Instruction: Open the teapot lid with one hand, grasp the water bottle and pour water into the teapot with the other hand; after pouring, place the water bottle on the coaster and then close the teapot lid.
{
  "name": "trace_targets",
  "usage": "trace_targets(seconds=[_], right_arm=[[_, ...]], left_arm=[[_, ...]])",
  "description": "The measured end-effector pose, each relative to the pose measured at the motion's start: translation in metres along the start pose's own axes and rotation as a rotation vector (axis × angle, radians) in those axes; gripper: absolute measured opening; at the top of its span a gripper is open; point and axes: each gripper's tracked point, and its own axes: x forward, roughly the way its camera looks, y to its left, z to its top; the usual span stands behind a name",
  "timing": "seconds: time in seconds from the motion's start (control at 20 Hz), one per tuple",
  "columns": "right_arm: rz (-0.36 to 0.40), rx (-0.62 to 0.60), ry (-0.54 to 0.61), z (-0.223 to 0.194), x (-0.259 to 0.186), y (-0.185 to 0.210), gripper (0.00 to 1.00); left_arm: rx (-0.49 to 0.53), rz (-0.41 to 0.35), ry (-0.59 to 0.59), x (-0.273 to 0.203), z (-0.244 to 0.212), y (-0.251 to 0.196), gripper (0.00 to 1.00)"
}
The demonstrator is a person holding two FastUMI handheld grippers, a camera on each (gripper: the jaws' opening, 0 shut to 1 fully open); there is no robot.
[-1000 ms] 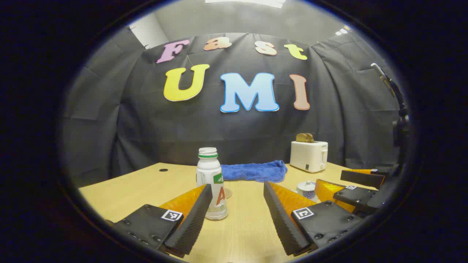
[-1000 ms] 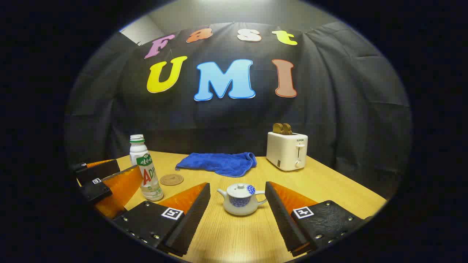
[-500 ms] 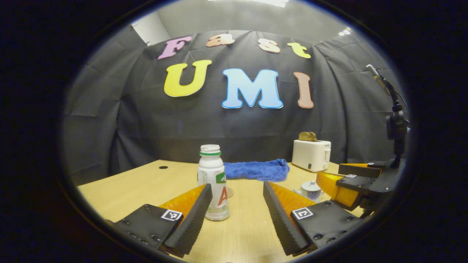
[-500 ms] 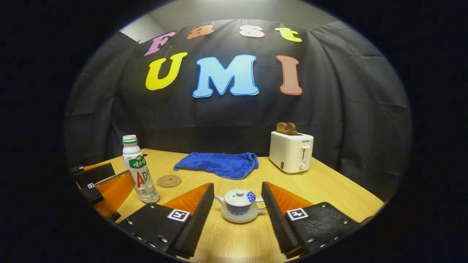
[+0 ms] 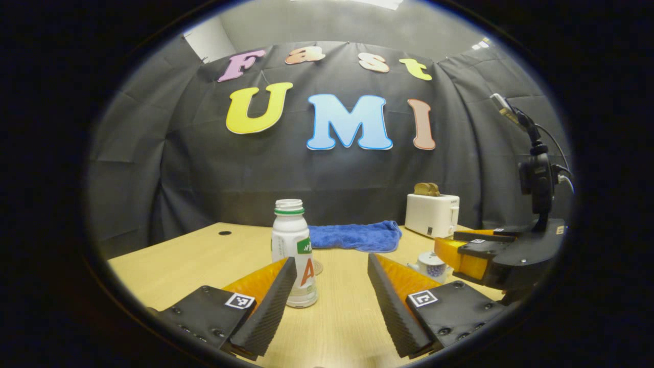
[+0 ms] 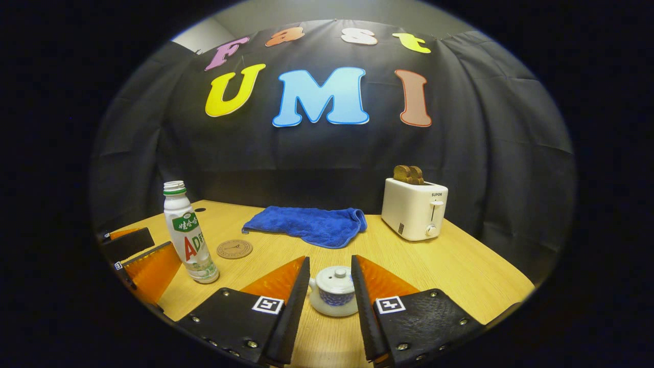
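Observation:
A white bottle (image 5: 292,245) with a green collar and no cap stands upright on the wooden table (image 5: 179,260). My left gripper (image 5: 331,260) is open, and the bottle sits just beyond its left finger. My right gripper (image 6: 330,259) is open with its fingers narrowed to either side of the small white and blue teapot (image 6: 334,294), whose lid (image 6: 335,276) is on. The fingers hide the spout and handle; contact cannot be told. In the left gripper view the right gripper (image 5: 447,243) hovers beside the teapot (image 5: 429,263). The round cork coaster (image 6: 234,249) lies behind the bottle (image 6: 186,235).
A blue towel (image 6: 309,225) lies at the back of the table. A white toaster (image 6: 414,209) holding toast stands at the back right. The left gripper (image 6: 138,255) shows low beside the bottle in the right gripper view. A camera on a stand (image 5: 534,179) rises at the right.
My right gripper has moved forward to the teapot and its fingers have narrowed around it. The left gripper has hardly shifted and the bottle stands where it was.

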Motion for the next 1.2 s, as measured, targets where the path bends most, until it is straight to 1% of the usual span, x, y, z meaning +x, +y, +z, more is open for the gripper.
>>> trace_targets(seconds=[0.15,0.3,0.55,0.7,0.75,0.8,0.85,1.1,1.15,1.2], right_arm=[[-0.010,-0.011,0.022,-0.006,0.011,-0.002,0.51],[-0.021,0.007,0.053,-0.012,0.024,-0.006,0.51],[-0.012,0.005,0.104,-0.025,0.041,-0.003,0.51],[-0.008,0.014,0.095,-0.025,0.043,-0.001,0.51],[-0.042,0.004,0.092,-0.026,0.049,-0.008,0.51],[-0.037,0.036,0.077,-0.023,0.049,-0.013,0.36],[-0.034,0.043,0.085,-0.024,0.046,-0.007,0.22],[-0.029,-0.037,0.076,-0.024,0.046,-0.006,0.24],[-0.048,-0.045,0.065,-0.025,0.050,-0.011,0.24],[-0.050,-0.019,0.072,-0.025,0.048,-0.011,0.04]], left_arm=[[-0.002,0.001,0.002,0.001,-0.001,0.002,0.99],[-0.004,-0.001,0.006,0.001,-0.002,0.003,0.99],[-0.006,-0.007,0.012,0.003,-0.004,0.003,0.99],[-0.006,-0.009,0.013,0.003,-0.004,0.004,0.99],[-0.005,-0.010,0.015,0.003,-0.005,0.004,0.99],[-0.005,-0.010,0.017,0.004,-0.005,0.004,0.88],[-0.005,-0.011,0.019,0.004,-0.006,0.004,0.94],[-0.009,-0.007,0.025,0.004,-0.009,0.005,0.93],[-0.010,-0.006,0.027,0.004,-0.009,0.005,0.93],[-0.008,-0.002,0.029,0.004,-0.010,0.006,0.93]])
